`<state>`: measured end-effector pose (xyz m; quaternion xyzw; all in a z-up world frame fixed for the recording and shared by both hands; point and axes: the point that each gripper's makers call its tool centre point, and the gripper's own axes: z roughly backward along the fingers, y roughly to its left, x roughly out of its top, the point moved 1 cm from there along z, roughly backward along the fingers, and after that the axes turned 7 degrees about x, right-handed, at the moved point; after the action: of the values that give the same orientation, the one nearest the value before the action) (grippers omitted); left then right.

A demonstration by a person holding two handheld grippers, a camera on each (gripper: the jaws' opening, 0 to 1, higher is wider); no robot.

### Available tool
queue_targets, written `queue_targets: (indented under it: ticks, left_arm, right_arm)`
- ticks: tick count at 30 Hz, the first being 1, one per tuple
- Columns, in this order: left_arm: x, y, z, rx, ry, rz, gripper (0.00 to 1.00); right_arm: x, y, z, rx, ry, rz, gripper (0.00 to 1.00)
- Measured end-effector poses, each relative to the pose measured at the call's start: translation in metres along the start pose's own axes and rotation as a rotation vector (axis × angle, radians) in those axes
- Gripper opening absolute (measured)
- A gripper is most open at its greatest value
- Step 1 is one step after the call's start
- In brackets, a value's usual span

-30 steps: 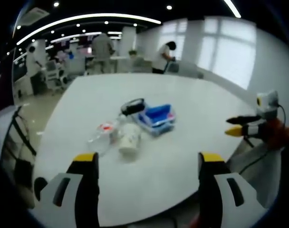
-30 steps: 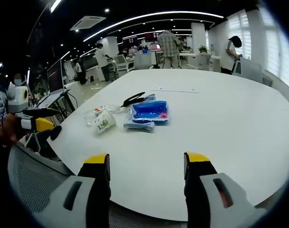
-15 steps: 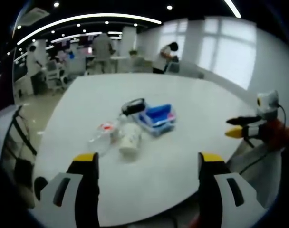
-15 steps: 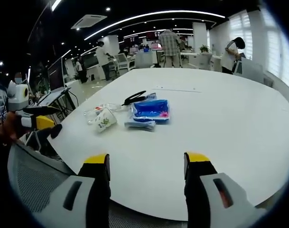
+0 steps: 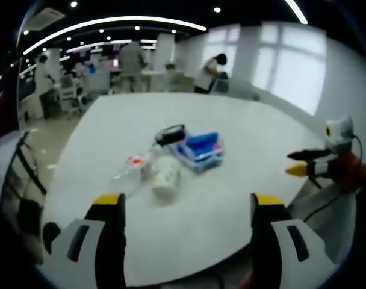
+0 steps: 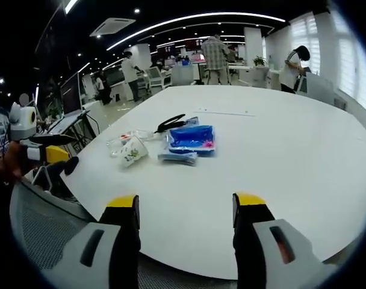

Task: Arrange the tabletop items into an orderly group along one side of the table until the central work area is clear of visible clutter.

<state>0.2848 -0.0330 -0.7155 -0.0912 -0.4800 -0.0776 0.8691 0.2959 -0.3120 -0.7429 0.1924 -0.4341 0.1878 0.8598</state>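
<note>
Little has moved since the earlier frames: both hand-held grippers hover short of the near edge, and the clutter sits where it did.

Left gripper view: the left hand-held gripper (image 5: 186, 208) stands with jaws wide, holding nothing, above the near rim of the white tabletop (image 5: 231, 180). The clutter lies mid-table: a white cup (image 5: 164, 176) on its side, a clear wrapper (image 5: 130, 170) touching its left, a blue pack (image 5: 199, 149) just beyond, and a black clip (image 5: 168, 135) at the pack's far corner. The right hand-held gripper (image 5: 303, 162) shows off the right edge, its jaws seemingly narrow.

Right gripper view: the right hand-held gripper (image 6: 184, 208) is likewise wide and empty over the near rim. The cup (image 6: 132, 153) and wrapper (image 6: 120, 141) lie nearest the left edge, with the pack (image 6: 190, 139) and clip (image 6: 169, 124) beside them. The left hand-held gripper (image 6: 47, 147) waits beyond that edge, over a mesh chair (image 6: 44, 235).

No item is gripped yet. The cup looks the handiest first pick; being on its side it may roll, so closing across its body seems wiser than nudging it. Bare tabletop to the right and front leaves room to reach. The left edge is closest, so grouping there means short carries, but items should be set well inside the rim.
</note>
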Motion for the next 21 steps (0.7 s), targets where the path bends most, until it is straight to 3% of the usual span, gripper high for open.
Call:
queue_targets:
  ticks: [21]
  left_arm:
    - [0.0014, 0.0023, 0.0000, 0.011, 0.001, -0.002, 0.81]
  right_arm:
    - [0.0013, 0.0027, -0.0013, 0.006, -0.001, 0.004, 0.62]
